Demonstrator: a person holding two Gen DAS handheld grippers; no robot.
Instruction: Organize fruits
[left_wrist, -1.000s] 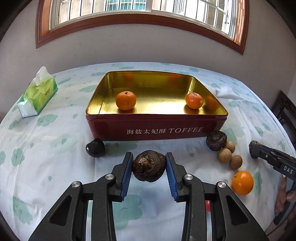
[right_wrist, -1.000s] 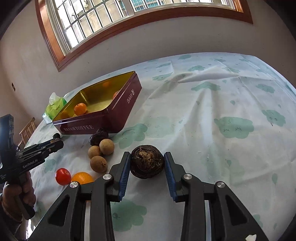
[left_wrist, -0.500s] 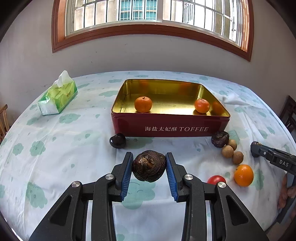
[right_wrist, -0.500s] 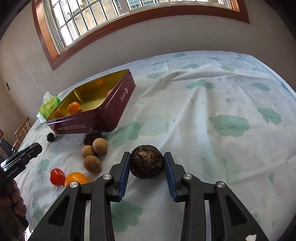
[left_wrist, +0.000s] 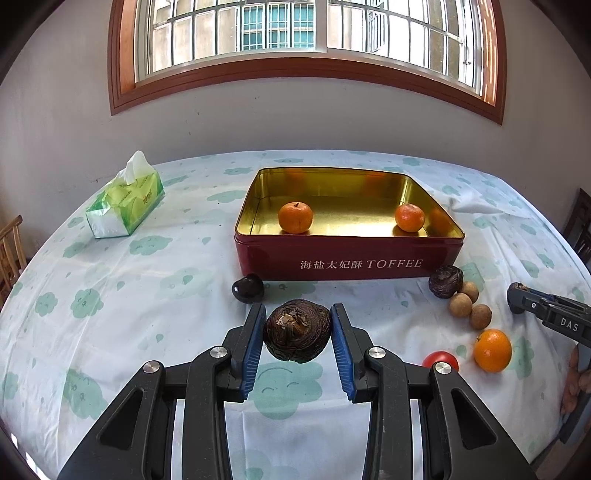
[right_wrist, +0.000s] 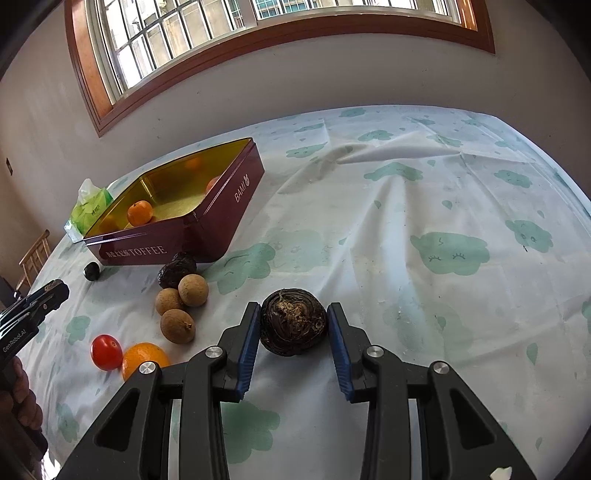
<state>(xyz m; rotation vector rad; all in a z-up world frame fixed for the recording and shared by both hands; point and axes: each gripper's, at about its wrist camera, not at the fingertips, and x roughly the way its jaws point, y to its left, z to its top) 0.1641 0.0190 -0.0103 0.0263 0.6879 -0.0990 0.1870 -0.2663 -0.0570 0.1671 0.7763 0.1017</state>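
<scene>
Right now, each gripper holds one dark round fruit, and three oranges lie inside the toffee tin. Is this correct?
Not quite: the toffee tin holds two oranges, as the left wrist view shows. The rest is right: the left gripper and the right gripper each hold one dark round fruit.

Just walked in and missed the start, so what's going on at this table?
A person is sorting fruit into a red toffee tin with two grippers. The left hand-held gripper is shut on a dark brown water chestnut, and the right hand-held gripper is shut on another. Two tangerines already sit in the tin. An orange, a tomato and three longans lie loose on the cloth.
</scene>
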